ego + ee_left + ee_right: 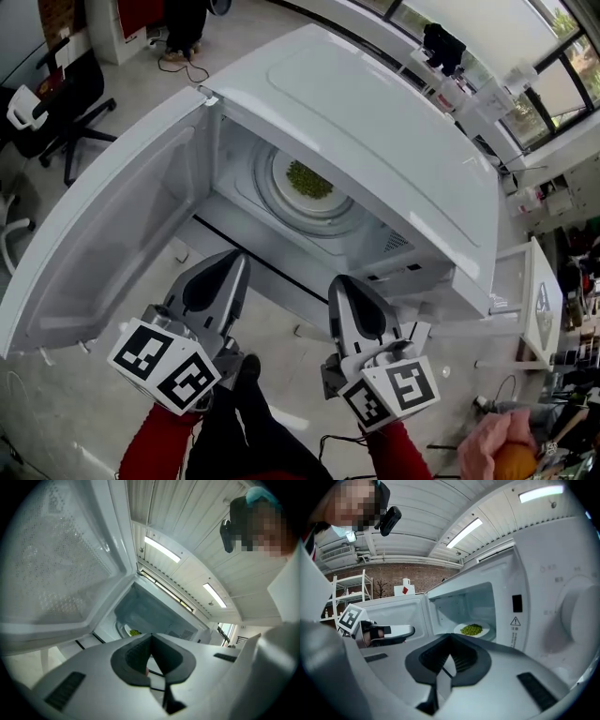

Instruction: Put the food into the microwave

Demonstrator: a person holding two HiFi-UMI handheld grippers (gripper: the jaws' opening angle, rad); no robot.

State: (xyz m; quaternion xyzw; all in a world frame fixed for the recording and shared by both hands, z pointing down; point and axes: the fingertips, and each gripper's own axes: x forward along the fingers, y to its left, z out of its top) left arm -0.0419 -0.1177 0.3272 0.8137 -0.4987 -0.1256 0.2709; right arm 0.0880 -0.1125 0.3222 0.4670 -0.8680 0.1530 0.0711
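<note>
Before the warning-triangle-labelled microwave (375, 122), left tool (234, 259) and right tool (343, 281) are closed, empty.

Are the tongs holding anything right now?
No. The left tongs and right tongs are both shut and empty. The green food on its white round plate sits inside the open white microwave.

White microwave (375, 122), green food (308, 179)

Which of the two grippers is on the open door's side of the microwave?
The left gripper, next to the swung-open door; the right gripper is nearer the control panel.
</note>
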